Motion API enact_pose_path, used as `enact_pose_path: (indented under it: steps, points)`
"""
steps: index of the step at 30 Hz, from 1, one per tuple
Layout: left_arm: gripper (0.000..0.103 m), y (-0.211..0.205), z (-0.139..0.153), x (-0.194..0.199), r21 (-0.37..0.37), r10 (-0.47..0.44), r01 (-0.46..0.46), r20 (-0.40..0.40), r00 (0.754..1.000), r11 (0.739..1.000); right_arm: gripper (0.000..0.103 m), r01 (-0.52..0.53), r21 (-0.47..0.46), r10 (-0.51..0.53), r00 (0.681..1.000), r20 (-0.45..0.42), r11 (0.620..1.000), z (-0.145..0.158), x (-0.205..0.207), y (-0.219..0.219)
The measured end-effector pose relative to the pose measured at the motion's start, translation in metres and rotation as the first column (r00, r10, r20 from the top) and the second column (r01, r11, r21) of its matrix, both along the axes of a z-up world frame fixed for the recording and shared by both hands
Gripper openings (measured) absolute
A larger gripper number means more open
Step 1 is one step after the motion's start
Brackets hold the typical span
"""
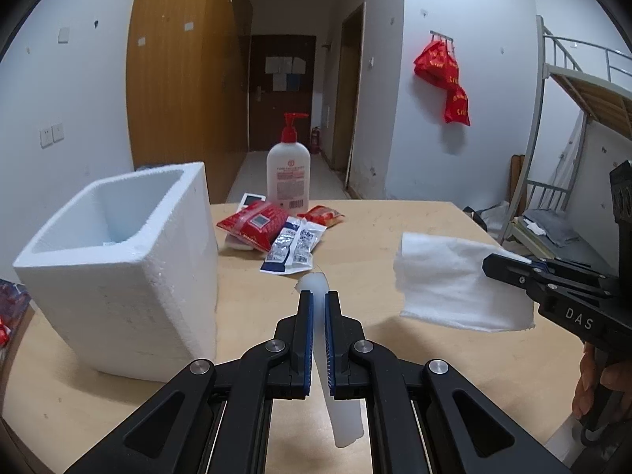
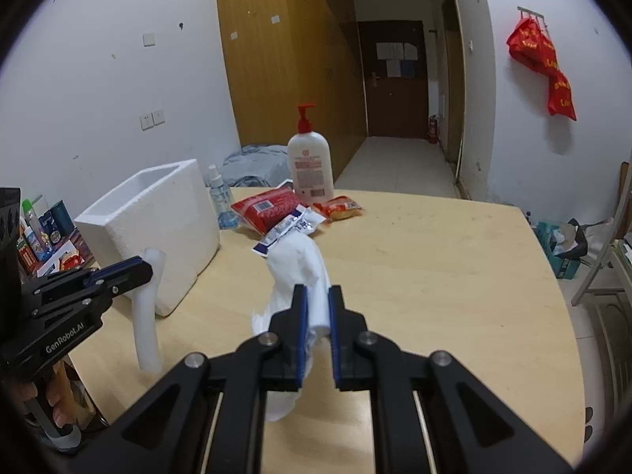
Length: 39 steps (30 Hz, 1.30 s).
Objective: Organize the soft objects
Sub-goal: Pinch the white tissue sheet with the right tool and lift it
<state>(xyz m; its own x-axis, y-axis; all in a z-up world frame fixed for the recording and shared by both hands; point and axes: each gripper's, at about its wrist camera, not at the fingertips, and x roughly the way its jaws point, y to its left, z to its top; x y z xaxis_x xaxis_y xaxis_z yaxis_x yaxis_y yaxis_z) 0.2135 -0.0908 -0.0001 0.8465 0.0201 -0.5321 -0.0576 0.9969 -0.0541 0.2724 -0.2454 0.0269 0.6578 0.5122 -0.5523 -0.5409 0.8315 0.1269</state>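
My left gripper (image 1: 319, 296) is shut on a white foam strip (image 1: 339, 410) that hangs down between its fingers, above the wooden table (image 1: 395, 229). The strip also shows in the right wrist view (image 2: 146, 316), held by the left gripper (image 2: 146, 266) beside the white foam box (image 2: 158, 229). My right gripper (image 2: 318, 290) is shut on a white soft cloth (image 2: 300, 264) and holds it above the table. In the left wrist view the cloth (image 1: 454, 280) hangs flat from the right gripper (image 1: 493, 262). The open-topped foam box (image 1: 118, 276) stands at the left.
A white pump bottle with a red cap (image 1: 288, 166) stands at the table's far side. Red and white-blue sachets (image 1: 276, 233) lie in front of it. A small spray bottle (image 2: 219, 201) stands behind the box. A bunk bed (image 1: 572, 118) is at the right.
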Motion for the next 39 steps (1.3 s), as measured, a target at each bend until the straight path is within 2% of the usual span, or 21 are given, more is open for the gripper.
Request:
enact_pose_path:
  steps: [2,9,11,13,15,18,24,30,33,36,38,39]
  points:
    - [0.005,-0.001,0.0,-0.004,0.001,-0.002,0.002,0.0,1.0,1.0,0.01,-0.002,0.007,0.002,1.0,0.0,1.0,-0.001,-0.005,-0.001]
    - [0.005,0.0,0.0,-0.008,-0.007,-0.005,0.005,0.002,1.0,1.0,0.011,-0.02,-0.031,0.018,0.998,-0.059,0.999,-0.024,-0.009,0.004]
    - [0.005,0.001,0.001,-0.009,-0.008,0.001,-0.001,0.005,1.0,1.0,0.025,-0.035,-0.088,0.029,0.997,-0.067,0.996,-0.033,-0.011,0.011]
    - [0.005,0.003,0.002,-0.011,-0.009,0.006,-0.006,0.007,1.0,1.0,0.062,-0.051,-0.126,0.041,0.996,-0.081,0.991,-0.043,-0.012,0.02]
    - [0.005,0.005,0.003,-0.012,-0.008,0.013,-0.013,0.011,1.0,1.0,0.069,-0.062,-0.135,0.05,0.995,-0.092,0.989,-0.051,-0.01,0.026]
    - [0.005,0.007,0.002,-0.013,-0.007,0.025,-0.025,0.007,1.0,1.0,0.072,-0.084,-0.158,0.065,0.991,-0.119,0.984,-0.063,-0.004,0.037]
    - [0.005,0.015,0.001,-0.02,-0.017,0.049,-0.049,0.005,0.999,0.999,0.072,-0.095,-0.193,0.058,0.98,-0.188,0.977,-0.085,0.007,0.046]
    - [0.005,0.018,0.005,-0.029,-0.01,0.066,-0.066,0.02,0.998,0.998,0.072,-0.086,-0.215,0.043,0.979,-0.198,0.973,-0.092,0.006,0.048]
    - [0.006,0.021,0.006,-0.034,-0.007,0.075,-0.075,0.026,0.997,0.997,0.072,-0.079,-0.195,0.04,0.979,-0.198,0.978,-0.092,0.006,0.046]
    - [0.006,0.027,0.008,-0.04,-0.005,0.092,-0.092,0.032,0.995,0.996,0.072,-0.067,-0.223,0.024,0.981,-0.19,0.972,-0.095,0.005,0.046]
    - [0.006,0.031,0.01,-0.046,-0.002,0.106,-0.106,0.042,0.994,0.994,0.062,-0.074,-0.222,0.027,0.978,-0.208,0.972,-0.098,0.006,0.047]
    - [0.006,0.032,0.011,-0.047,0.0,0.111,-0.111,0.046,0.993,0.994,0.052,-0.075,-0.225,0.024,0.975,-0.22,0.971,-0.1,0.006,0.047]
